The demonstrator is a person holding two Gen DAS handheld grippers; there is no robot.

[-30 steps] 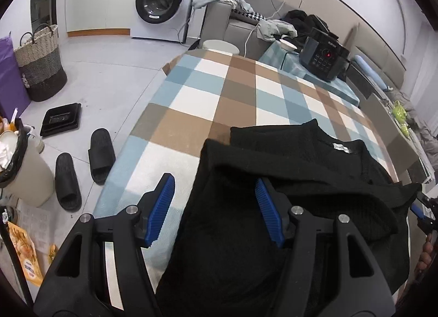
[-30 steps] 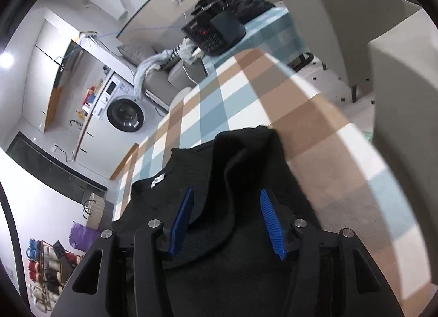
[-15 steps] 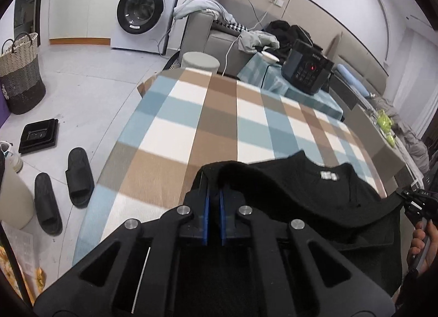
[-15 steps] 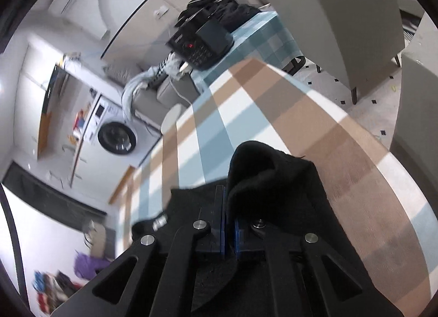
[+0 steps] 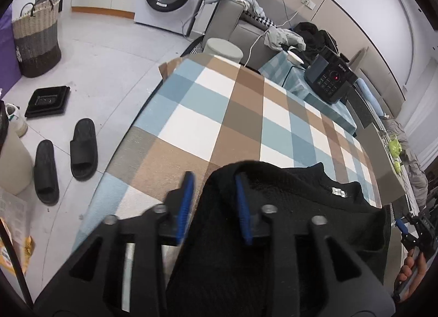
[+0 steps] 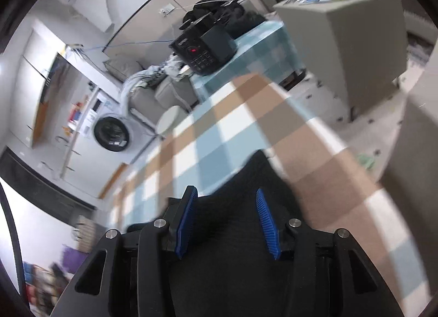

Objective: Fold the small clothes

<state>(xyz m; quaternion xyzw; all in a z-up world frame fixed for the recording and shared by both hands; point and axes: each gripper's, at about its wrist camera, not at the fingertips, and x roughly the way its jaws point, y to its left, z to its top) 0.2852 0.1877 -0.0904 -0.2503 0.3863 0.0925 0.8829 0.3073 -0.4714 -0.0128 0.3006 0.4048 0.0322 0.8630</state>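
Left wrist view: the left gripper (image 5: 215, 207) is parted over the black top (image 5: 287, 207) at the table's (image 5: 191, 114) near edge. The right gripper (image 6: 227, 221), blurred, seems likewise spread above it.

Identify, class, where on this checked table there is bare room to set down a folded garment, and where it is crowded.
Bare checked cloth runs from the black sweater's far edge to the table's far end by the round stool. The near end is crowded: sweater under the open left gripper and right gripper. The side table with the black cooker is occupied.
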